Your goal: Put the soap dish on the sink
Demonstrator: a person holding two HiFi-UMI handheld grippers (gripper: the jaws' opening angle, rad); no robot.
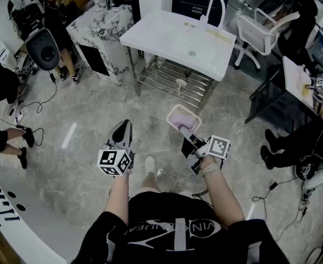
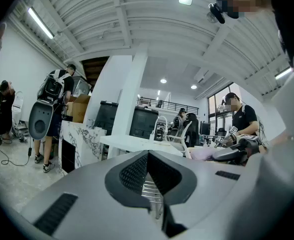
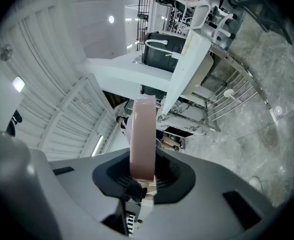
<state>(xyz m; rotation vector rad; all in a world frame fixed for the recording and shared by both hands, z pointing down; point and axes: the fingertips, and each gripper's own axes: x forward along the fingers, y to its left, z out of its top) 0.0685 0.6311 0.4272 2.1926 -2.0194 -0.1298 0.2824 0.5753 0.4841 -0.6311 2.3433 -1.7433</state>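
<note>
We carry the pink soap dish (image 1: 183, 117) clamped in our right gripper (image 1: 183, 130), left gripper (image 1: 121, 130) closed empty, and next must reach the sink (image 1: 167, 34) at top centre.

soap dish (image 1: 179, 114) partly behind hand-held gripper (image 1: 185, 131)

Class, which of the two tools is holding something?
The right tool, clamped on the pink soap dish; the left tool is shut and empty.
</note>
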